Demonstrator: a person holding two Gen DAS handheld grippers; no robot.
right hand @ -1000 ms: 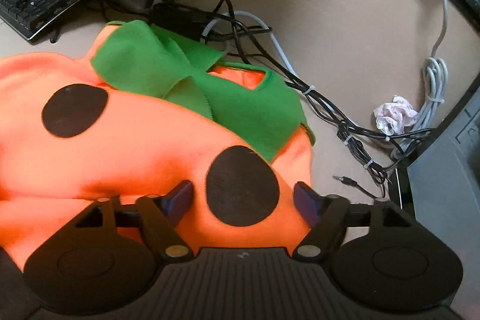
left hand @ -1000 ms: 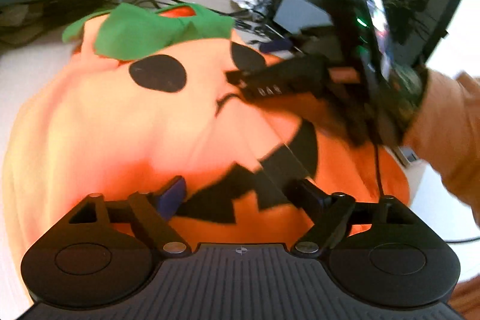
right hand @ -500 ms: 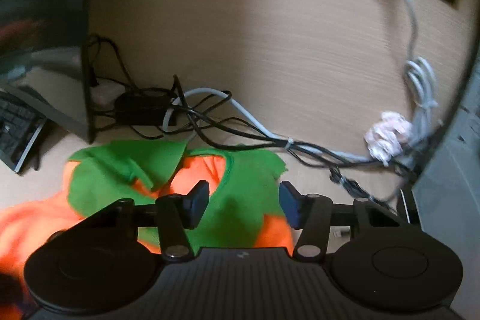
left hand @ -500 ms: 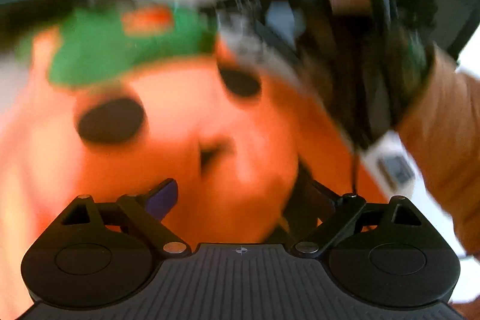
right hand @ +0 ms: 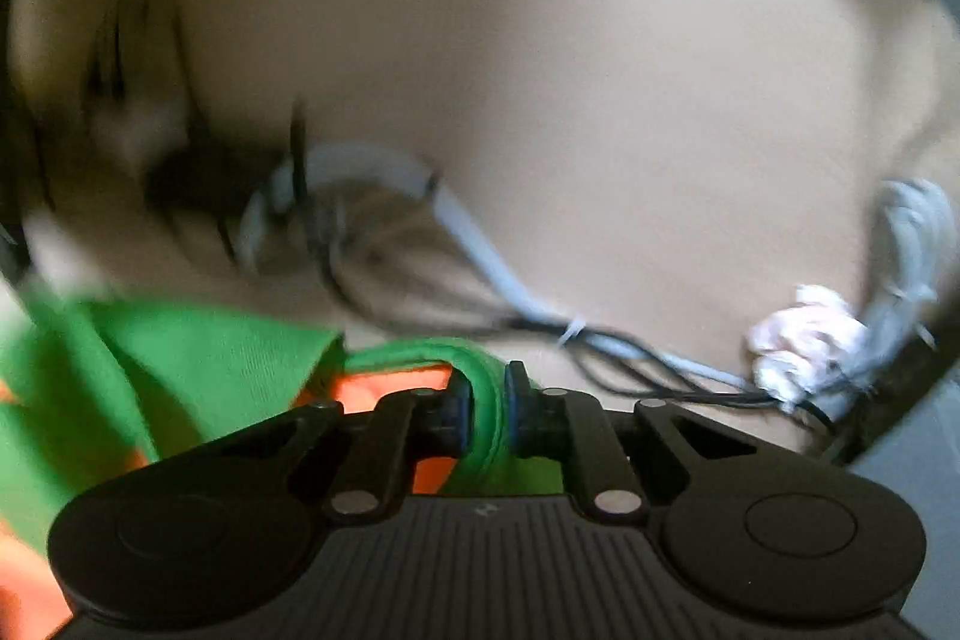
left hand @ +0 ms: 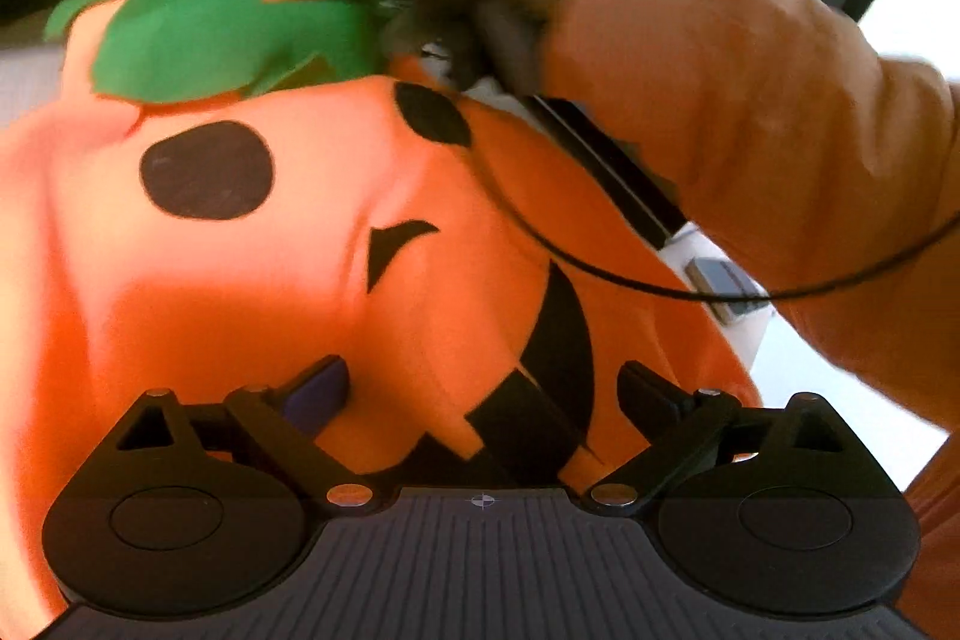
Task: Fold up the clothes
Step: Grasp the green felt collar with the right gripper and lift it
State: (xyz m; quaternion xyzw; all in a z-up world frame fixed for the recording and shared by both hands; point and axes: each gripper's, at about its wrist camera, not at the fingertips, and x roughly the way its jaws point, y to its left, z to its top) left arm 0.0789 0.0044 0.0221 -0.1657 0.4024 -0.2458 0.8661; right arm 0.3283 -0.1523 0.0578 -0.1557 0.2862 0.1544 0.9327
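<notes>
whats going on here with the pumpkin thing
A person is starting to fold an orange pumpkin costume lying on a desk, with a hand-held gripper in each hand. The right hand-held gripper is shut on the green collar at the top of the costume. The left hand-held gripper is open near the bottom edge, over the black mouth patch, and grips nothing. Tangled cables and a crumpled tissue lie on the desk beyond the collar.
</notes>
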